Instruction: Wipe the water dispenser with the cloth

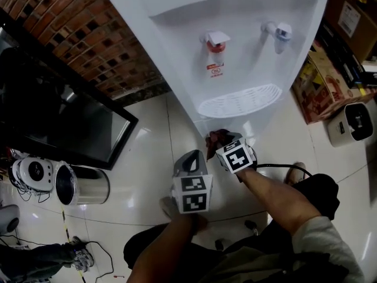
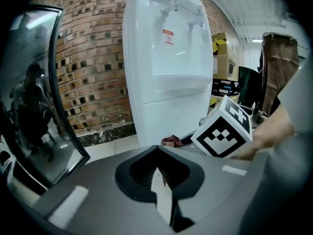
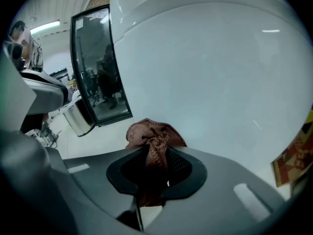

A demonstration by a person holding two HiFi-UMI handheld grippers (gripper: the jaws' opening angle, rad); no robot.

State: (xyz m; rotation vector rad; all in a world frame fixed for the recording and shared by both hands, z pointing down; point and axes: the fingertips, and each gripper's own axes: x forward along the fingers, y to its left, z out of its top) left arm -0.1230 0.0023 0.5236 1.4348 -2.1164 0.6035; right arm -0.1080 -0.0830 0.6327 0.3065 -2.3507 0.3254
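Brown cloth (image 3: 154, 138) ×1 was pinched in right gripper (image 1: 219, 140), low at white water dispenser (image 1: 177, 58) ×1, 12 o'clock | taps (image 1: 216, 43) ×2 | left gripper (image 1: 190, 156) pressed together, empty | glossy tile floor (image 1: 147, 152); brick wall (image 1: 76, 34) 10 o'clock; steel bin (image 1: 82, 184) ×1, 8 o'clock

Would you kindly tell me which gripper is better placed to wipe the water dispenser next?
Right: the right gripper grips the cloth close to the water dispenser; the left gripper holds nothing.
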